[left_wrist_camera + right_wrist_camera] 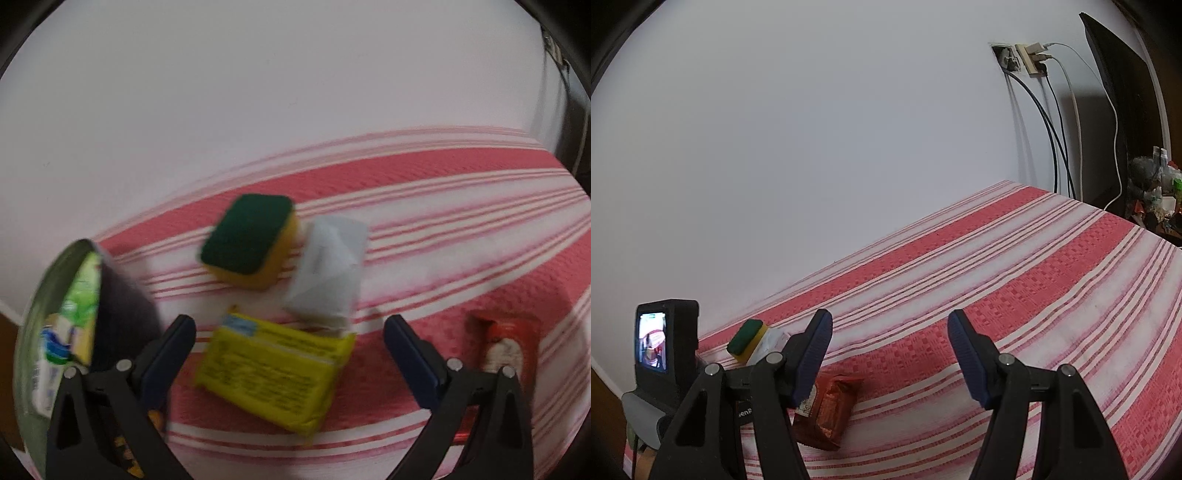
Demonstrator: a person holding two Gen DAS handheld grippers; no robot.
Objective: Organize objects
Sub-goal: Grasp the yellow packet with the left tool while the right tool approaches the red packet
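Blurring smears the yellow packet's (273, 373) print beyond reading.

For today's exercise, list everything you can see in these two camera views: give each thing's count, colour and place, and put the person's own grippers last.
sponge: one, green on yellow, on the cloth near the wall
white packet: one, white, right of the sponge
yellow packet: one, yellow, nearest the left gripper
red packet: one, red-orange, right of the others
container: one, greenish rim, far left, packets inside
striped cloth: one, red and white, under everything
wall socket: one, cream, cables plugged in
left gripper: open, over the yellow packet
right gripper: open, empty
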